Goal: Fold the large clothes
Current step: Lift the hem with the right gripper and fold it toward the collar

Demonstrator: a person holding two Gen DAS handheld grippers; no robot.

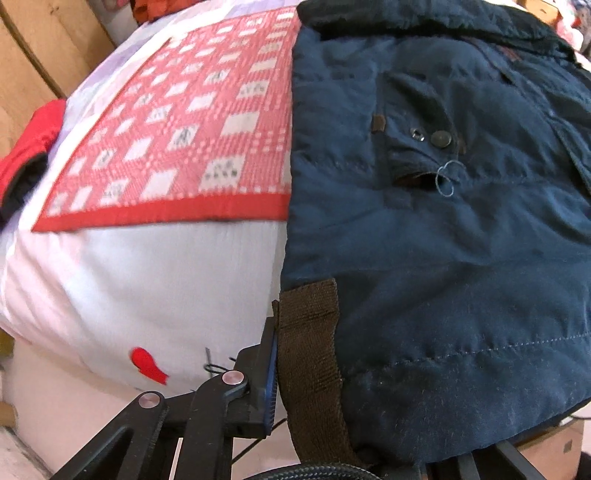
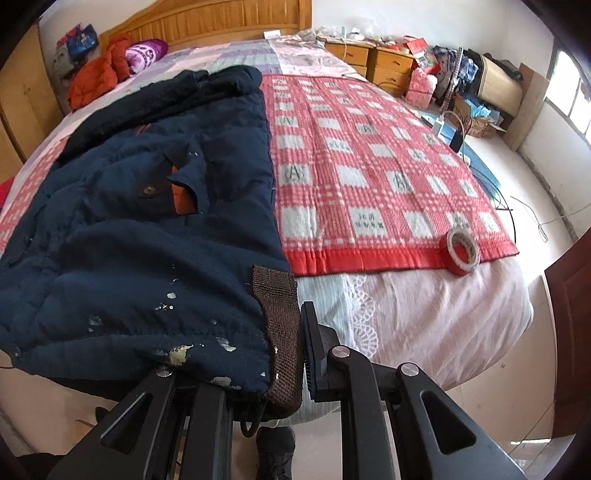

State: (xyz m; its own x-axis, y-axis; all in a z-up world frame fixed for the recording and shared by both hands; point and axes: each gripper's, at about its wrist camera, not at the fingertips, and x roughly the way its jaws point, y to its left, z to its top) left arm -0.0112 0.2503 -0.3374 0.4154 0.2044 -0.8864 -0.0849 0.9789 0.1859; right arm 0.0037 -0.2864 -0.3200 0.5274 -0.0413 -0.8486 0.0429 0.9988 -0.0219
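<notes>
A large navy padded jacket (image 1: 461, 236) lies spread on the bed, collar at the far end; it also shows in the right wrist view (image 2: 140, 236). My left gripper (image 1: 295, 373) is shut on the jacket's bottom left hem corner, at a brown webbing strap (image 1: 310, 339). Only its left finger (image 1: 264, 373) shows; cloth hides the other. My right gripper (image 2: 284, 354) is shut on the bottom right hem corner, at its brown strap (image 2: 280, 332). White flecks mark the hem there.
A red checked blanket (image 2: 369, 166) covers the bed under the jacket, over a pink and white sheet (image 2: 424, 314). A red tape roll (image 2: 461, 251) sits at the blanket's near edge. An orange garment (image 2: 99, 77) lies by the wooden headboard (image 2: 221, 22). Nightstands (image 2: 373, 59) and clutter stand at right.
</notes>
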